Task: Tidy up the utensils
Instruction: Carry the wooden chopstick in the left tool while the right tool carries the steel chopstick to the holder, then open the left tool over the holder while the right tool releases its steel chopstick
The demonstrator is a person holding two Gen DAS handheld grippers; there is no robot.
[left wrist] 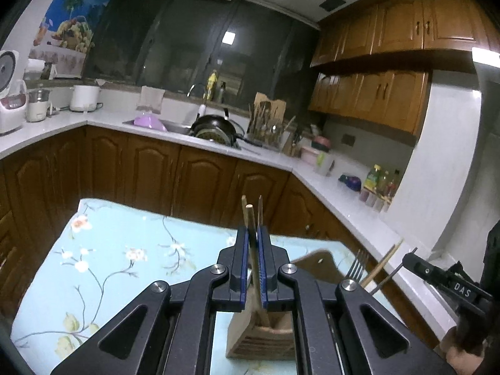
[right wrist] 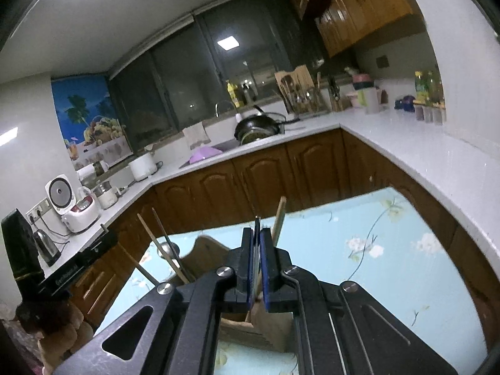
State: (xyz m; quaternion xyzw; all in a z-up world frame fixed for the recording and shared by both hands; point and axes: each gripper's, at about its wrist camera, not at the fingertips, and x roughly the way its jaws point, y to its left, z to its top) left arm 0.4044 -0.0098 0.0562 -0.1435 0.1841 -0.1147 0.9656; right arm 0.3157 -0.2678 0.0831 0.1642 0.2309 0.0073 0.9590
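In the left wrist view my left gripper (left wrist: 253,232) is shut on wooden chopsticks (left wrist: 250,215). They poke up past the blue pads and run down into a wooden utensil holder (left wrist: 262,340) on the floral tablecloth (left wrist: 125,250). In the right wrist view my right gripper (right wrist: 257,232) is shut on a thin dark utensil (right wrist: 257,223) above the same holder (right wrist: 247,328). A fork (left wrist: 356,264) and a wooden chopstick (left wrist: 382,264) stand in the holder's right side. The right gripper (left wrist: 412,257) shows at the left view's right edge, a hand behind it.
White countertop (left wrist: 343,197) wraps around behind the table over brown cabinets. On it are a sink with a black pan (left wrist: 215,126), a utensil rack (left wrist: 268,122), bottles (left wrist: 379,184) and rice cookers (right wrist: 72,206). The tablecloth (right wrist: 375,250) stretches to the right of the holder.
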